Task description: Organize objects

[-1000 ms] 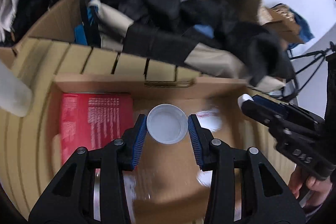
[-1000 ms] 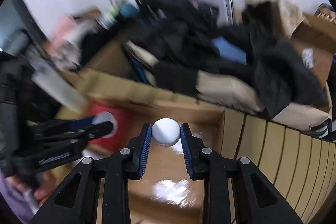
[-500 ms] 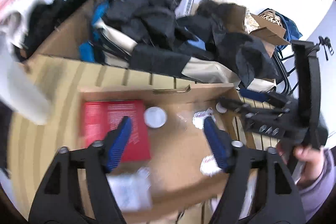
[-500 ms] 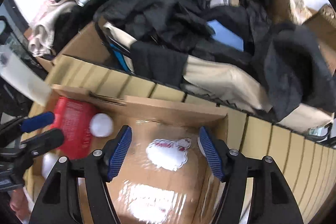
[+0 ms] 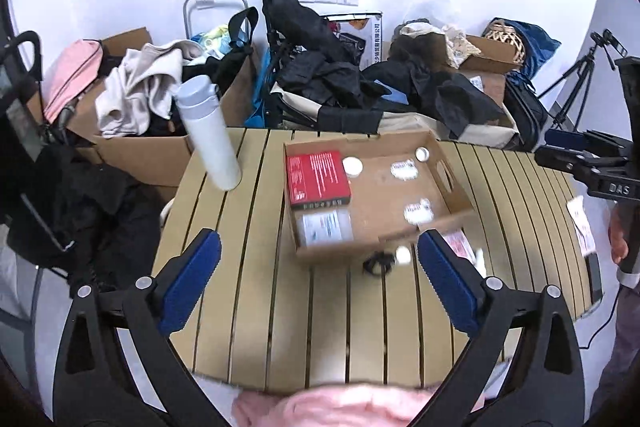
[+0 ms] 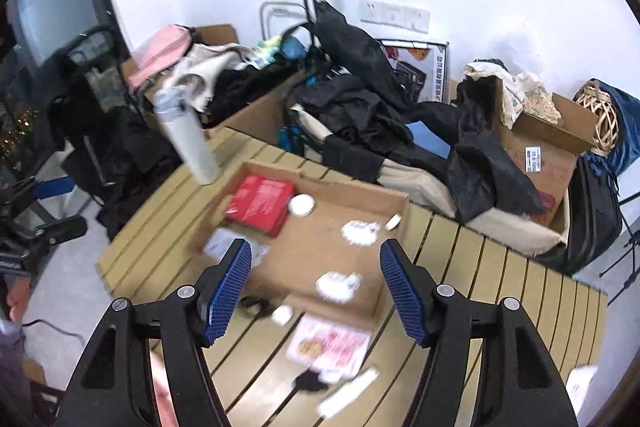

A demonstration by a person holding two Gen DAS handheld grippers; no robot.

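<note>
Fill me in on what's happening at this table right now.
A person with a gripper in each hand is sorting small items into a shallow cardboard box on a slatted table. Both the left gripper and right gripper are open, empty and held above the table. The box holds a red box, a round white lid and small packets. A pink packet and a black clip lie outside it.

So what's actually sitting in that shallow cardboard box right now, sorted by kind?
In the cardboard tray:
Red box: 1
Clear flat packet: 1
Round white lids, one by the red box and one at the far corner: 2
Small white wrapped packets, far and near: 2
Total: 6
</note>
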